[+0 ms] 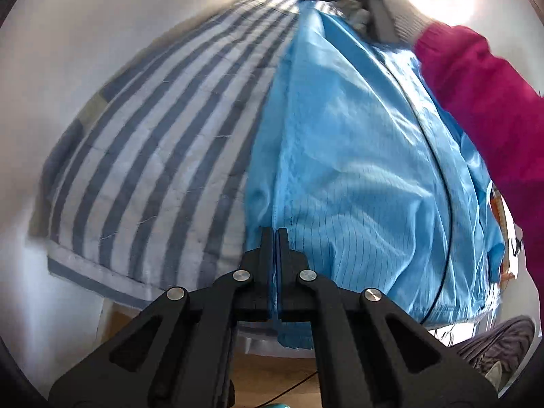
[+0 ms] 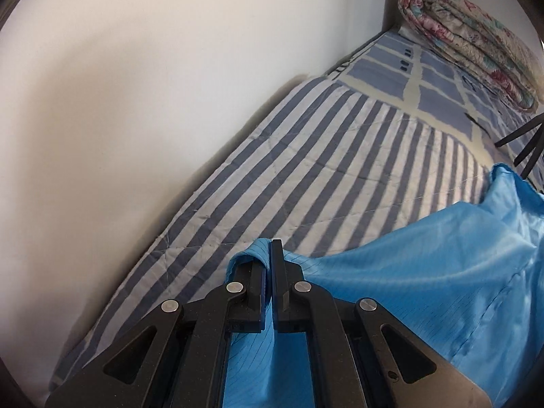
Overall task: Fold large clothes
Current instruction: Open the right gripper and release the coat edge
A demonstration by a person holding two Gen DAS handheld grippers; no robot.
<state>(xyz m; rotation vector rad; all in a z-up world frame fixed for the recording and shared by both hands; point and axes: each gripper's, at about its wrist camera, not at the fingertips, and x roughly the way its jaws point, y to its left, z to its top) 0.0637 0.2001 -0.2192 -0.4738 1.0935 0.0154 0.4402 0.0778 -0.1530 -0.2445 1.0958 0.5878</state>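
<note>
Bed with blue-and-white striped quilted cover [image 2: 306, 170] runs along a plain white wall [image 2: 153, 102]. Toward the far end, a blue checked sheet [image 2: 438, 95]; rolled floral quilt [image 2: 469, 44] sits at the far edge. Brown wooden floor [image 1: 272, 374] below the near edge. Bright glare top right.

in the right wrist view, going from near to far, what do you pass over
Right claw shut on the blue garment → striped bedspread → checked blue sheet → rolled floral quilt at the far end.
</note>
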